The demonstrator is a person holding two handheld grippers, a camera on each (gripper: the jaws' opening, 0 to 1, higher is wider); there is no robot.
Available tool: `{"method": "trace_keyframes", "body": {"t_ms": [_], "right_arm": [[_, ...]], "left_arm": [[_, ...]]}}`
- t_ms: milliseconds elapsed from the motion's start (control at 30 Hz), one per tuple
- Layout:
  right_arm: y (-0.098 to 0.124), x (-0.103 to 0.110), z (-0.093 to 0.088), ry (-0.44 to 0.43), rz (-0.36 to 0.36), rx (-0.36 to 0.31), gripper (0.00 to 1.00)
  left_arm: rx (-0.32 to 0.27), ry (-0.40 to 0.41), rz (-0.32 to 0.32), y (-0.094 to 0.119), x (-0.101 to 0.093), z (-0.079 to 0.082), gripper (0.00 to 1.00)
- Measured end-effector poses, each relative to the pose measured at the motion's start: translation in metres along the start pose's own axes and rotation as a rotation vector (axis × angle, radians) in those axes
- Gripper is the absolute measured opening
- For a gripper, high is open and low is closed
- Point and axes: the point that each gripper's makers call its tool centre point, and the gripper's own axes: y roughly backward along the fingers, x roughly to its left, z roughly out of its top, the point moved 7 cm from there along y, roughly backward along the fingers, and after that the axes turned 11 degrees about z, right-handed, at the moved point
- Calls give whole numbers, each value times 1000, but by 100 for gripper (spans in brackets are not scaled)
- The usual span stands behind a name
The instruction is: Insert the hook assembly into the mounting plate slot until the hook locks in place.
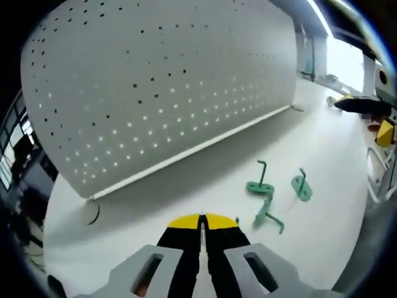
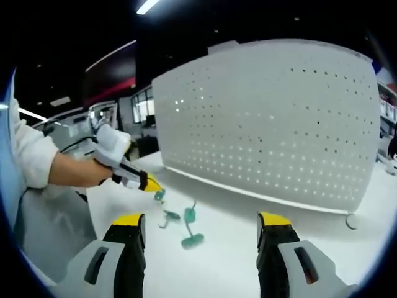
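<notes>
In the left gripper view, the white perforated mounting plate (image 1: pixel 161 87) stands upright across the frame from nine o'clock to one o'clock, its foot resting on the white table (image 1: pixel 335 143). At six o'clock the left gripper (image 1: pixel 202 221) has its yellow-tipped jaws pressed together with nothing between them. Just past its tips, toward four o'clock, three green hook pieces lie loose on the table: one hook assembly (image 1: pixel 260 183) with an upright pin, a bent hook (image 1: pixel 267 214) beside the jaw tips, and a round-based hook (image 1: pixel 301 185) farthest right. In the right gripper view, a person's forearm in a white sleeve (image 2: pixel 28 152) enters at nine o'clock holding the left gripper, whose tip sits just above the green pieces (image 2: pixel 186 226) near centre. The right gripper (image 2: pixel 201 223) rises at six o'clock with its jaws spread wide and empty, the green pieces lying on the table beyond the gap, and the mounting plate fills the upper right.
</notes>
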Motion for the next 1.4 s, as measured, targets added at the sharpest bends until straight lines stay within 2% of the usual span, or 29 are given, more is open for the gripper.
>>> {"method": "trace_keyframes", "body": {"t_ms": [200,400,567,733,800,1133,1300,1400], "right_arm": [[-7,5,13,36,23,-10,74],[-15,13,31,88,58,-16,74],[-24,26,48,130,95,-26,74],[-33,41,62,165,128,-32,73],[-35,47,67,176,137,-36,72],[-44,82,88,211,177,-68,64],[-49,98,93,210,197,-77,57],[-55,111,96,217,214,-87,50]], "left_arm": [[-28,49,10,6,5,1,1],[-91,102,14,26,11,10,1],[-169,168,19,49,22,24,1],[-223,217,21,71,31,32,1],[-254,262,15,81,33,34,1],[-340,333,-22,125,35,38,1],[-379,354,-45,149,35,40,1],[-397,360,-57,161,35,41,1]]}}
